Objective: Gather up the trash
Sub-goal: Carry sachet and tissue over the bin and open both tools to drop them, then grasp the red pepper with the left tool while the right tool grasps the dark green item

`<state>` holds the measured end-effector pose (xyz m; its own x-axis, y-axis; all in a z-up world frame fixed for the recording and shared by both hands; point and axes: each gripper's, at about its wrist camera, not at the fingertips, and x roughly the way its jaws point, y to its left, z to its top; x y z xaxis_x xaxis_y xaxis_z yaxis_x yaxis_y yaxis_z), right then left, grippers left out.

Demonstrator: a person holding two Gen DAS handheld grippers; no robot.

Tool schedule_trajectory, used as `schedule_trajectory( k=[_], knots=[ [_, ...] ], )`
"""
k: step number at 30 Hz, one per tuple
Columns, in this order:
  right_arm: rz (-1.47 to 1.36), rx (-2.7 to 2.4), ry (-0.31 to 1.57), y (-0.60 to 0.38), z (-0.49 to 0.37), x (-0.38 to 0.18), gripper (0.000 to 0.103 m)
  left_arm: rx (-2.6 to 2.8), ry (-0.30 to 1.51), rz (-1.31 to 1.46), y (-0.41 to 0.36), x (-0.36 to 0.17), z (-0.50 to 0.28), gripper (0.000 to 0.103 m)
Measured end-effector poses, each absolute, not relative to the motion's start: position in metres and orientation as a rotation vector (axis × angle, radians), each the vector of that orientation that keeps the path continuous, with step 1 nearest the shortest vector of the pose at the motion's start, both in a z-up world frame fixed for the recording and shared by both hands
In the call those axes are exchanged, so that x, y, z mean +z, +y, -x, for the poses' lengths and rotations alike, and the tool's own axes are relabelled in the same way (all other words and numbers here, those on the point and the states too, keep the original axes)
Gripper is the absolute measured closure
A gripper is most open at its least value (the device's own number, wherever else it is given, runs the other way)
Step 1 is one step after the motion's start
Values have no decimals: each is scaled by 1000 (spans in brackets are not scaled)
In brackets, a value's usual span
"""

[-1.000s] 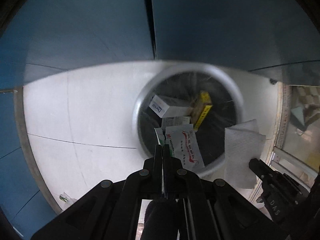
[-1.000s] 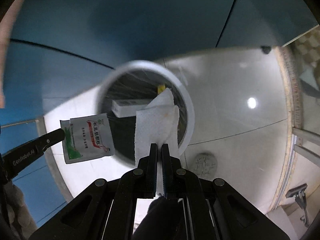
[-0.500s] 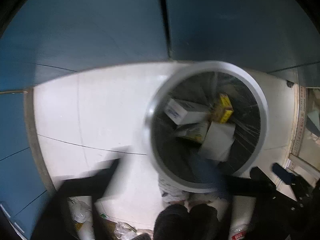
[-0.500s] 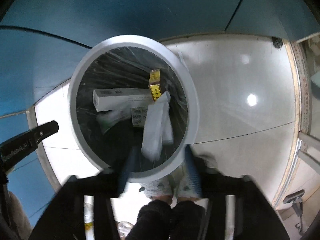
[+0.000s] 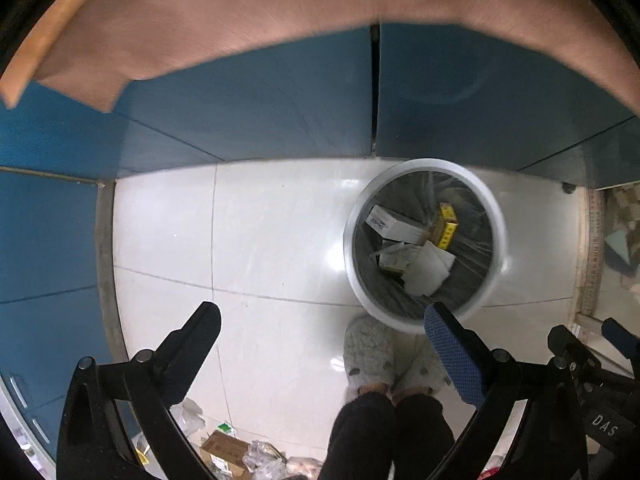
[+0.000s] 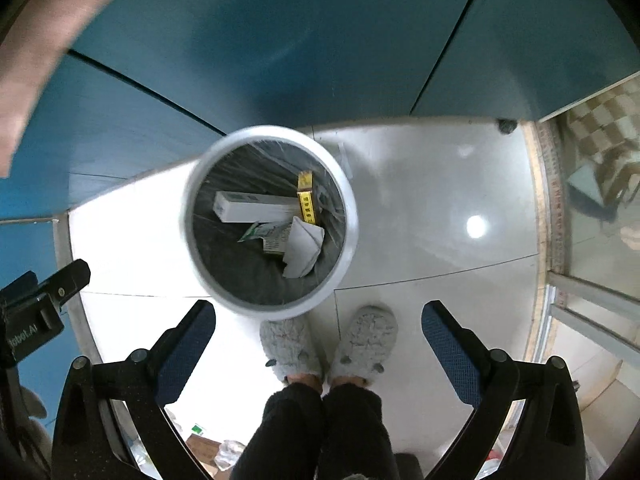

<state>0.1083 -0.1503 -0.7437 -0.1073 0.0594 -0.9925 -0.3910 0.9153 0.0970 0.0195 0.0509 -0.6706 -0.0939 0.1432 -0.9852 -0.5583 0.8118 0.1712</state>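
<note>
Seen from above, a white tiled floor point(image 6: 420, 208) and a round white trash bin point(image 6: 270, 220). Both grippers point down above it, jaws spread wide and empty: left gripper point(image 5: 320, 332) left of the bin, right gripper point(image 6: 318, 320) nearer. Inside lie a white box point(image 6: 252, 208), crumpled tissue point(image 6: 302, 250), sachet point(image 6: 256, 232) and yellow box point(image 6: 306, 198).

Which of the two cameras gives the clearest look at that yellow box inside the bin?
The right wrist view: the yellow box sits near the middle of the picture, its long printed face unobstructed inside the bin. The left wrist view shows it smaller, off to the right, printing unreadable.
</note>
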Motion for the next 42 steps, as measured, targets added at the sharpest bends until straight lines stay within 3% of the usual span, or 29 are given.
schedule_trajectory(
  k=[24, 28, 35, 42],
  knots=[
    [264, 480, 1451, -192, -52, -355, 0, 515, 1408, 413, 6, -372, 48, 0],
    [243, 494, 1416, -196, -41, -307, 0, 503, 1366, 399, 7, -339, 54, 0],
    [143, 511, 1335, -191, -39, -245, 0, 611, 1112, 219, 24, -261, 37, 0],
    [13, 486, 1246, -189, -96, -208, 0, 701, 974, 180, 70, -221, -24, 0]
  ],
)
